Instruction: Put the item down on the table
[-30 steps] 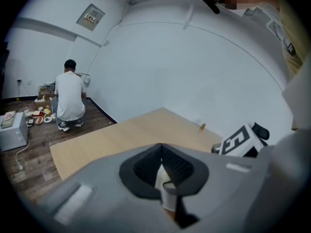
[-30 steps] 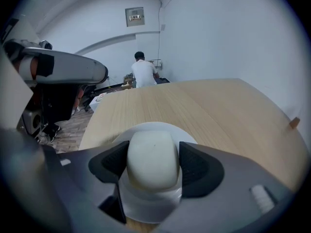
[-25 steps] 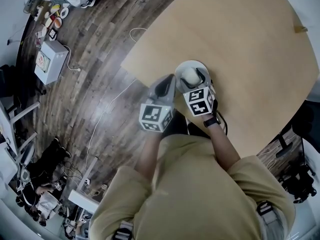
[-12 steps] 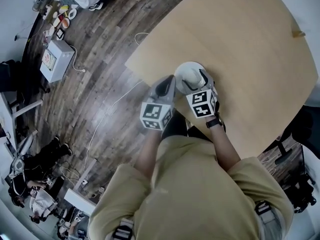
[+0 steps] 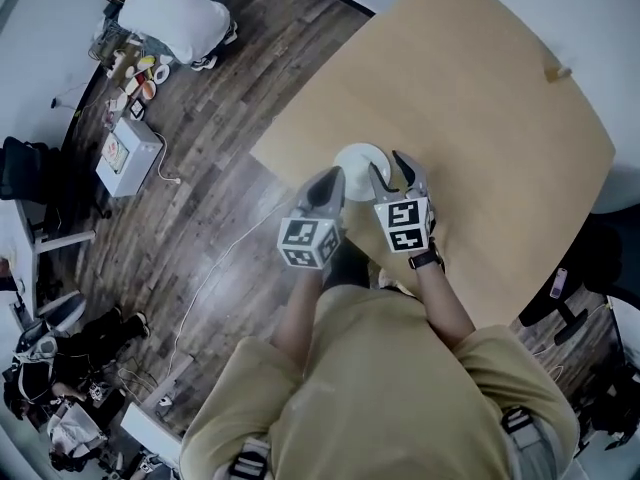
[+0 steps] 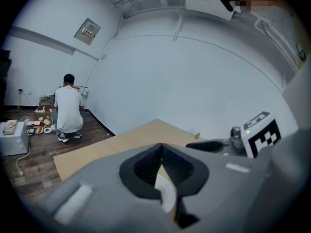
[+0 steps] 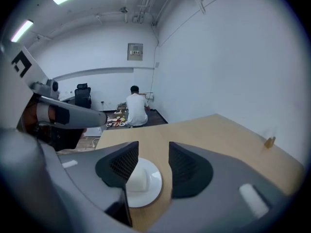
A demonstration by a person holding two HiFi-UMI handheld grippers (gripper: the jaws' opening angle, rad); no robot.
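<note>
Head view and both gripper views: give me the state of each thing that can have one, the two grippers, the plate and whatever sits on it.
Left gripper: shut, jaws together, nothing between them.
Right gripper: open, jaws apart, empty.
Round white plate: lying flat on the tan wooden table, held by neither gripper.
White rounded lump: resting on the plate, in no jaws.

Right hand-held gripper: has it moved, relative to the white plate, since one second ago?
Yes. The right hand-held gripper, then over the plate, has shifted to the plate's right edge, with its jaws now apart.
</note>
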